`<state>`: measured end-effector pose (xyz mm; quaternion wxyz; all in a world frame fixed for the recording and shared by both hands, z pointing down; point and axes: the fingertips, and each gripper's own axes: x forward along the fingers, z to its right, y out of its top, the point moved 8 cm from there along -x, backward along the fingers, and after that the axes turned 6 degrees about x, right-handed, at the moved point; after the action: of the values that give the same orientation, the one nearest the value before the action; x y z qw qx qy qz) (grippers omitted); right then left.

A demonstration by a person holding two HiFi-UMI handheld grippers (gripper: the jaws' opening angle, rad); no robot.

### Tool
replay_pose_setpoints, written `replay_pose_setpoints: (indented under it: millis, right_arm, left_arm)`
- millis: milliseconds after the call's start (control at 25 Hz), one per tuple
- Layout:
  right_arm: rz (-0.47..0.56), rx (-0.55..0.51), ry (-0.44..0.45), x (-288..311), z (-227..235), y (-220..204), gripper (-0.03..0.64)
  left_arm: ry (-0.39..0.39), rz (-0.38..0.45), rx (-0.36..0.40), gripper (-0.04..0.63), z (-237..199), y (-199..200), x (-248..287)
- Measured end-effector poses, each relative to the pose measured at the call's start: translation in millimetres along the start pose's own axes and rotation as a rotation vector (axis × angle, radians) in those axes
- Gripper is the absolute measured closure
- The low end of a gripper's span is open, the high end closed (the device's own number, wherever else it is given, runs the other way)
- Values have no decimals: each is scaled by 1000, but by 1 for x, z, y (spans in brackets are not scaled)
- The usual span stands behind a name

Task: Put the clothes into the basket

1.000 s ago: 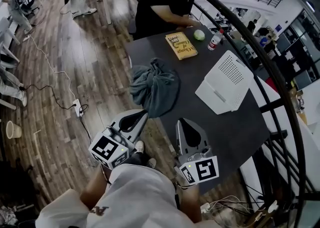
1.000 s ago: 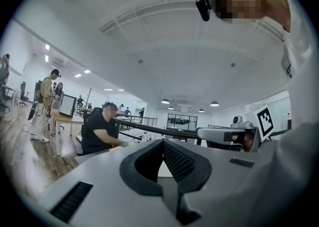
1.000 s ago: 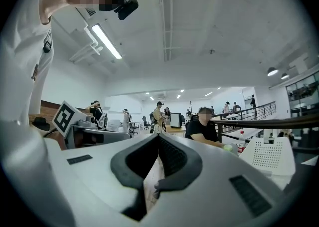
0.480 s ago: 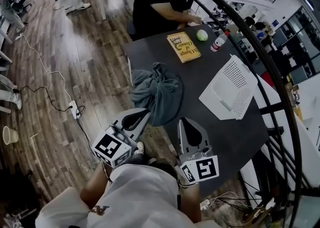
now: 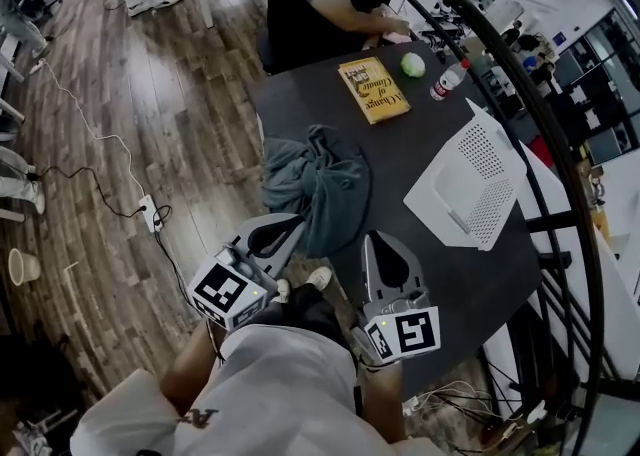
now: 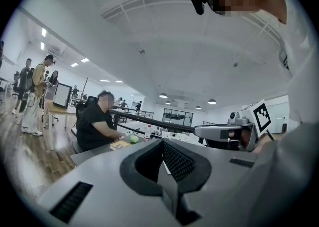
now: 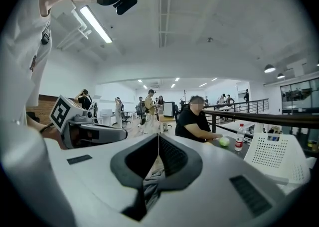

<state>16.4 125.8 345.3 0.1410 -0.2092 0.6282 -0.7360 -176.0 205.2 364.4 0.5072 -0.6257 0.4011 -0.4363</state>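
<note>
Cloth (image 5: 315, 184): heaped just ahead of your left gripper (image 5: 290, 227), farther from your right gripper (image 5: 383, 240). Both pairs of jaws pressed together, empty. Basket (image 5: 470, 189): right of cloth.

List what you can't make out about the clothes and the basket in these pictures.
- Head view: how many garments the clothes hold; the heap is bunched up.
- Head view: the inside of the basket; only a perforated white wall shows.
- Left gripper view: the clothes, hidden behind the jaws.
</note>
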Motion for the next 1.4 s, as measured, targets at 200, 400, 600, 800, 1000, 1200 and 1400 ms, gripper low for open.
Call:
replay_pose_setpoints:
  millis: [200, 400, 600, 800, 1000, 1200, 1400]
  right_arm:
    - [0, -3, 22, 14, 26, -1, 597]
    - [-21, -48, 50, 25, 54, -4, 597]
    - [-22, -35, 79, 32, 82, -4, 597]
    - [-11, -14, 106, 39, 102, -7, 597]
    - [-32, 1, 108, 43, 111, -17, 595]
    - [-96, 11, 84, 49, 120, -34, 595]
    - [-149, -3, 43, 62, 124, -48, 595]
  left_arm:
    - [26, -17, 16, 591, -5, 0, 21]
    - [47, -23, 34, 591, -6, 2, 47]
    - [82, -49, 43, 591, -5, 4, 68]
    - [111, -71, 45, 591, 0, 1, 81]
    - [106, -107, 40, 591, -2, -5, 91]
    - [73, -128, 32, 591, -10, -15, 108]
    - [16, -160, 31, 591, -22, -28, 123]
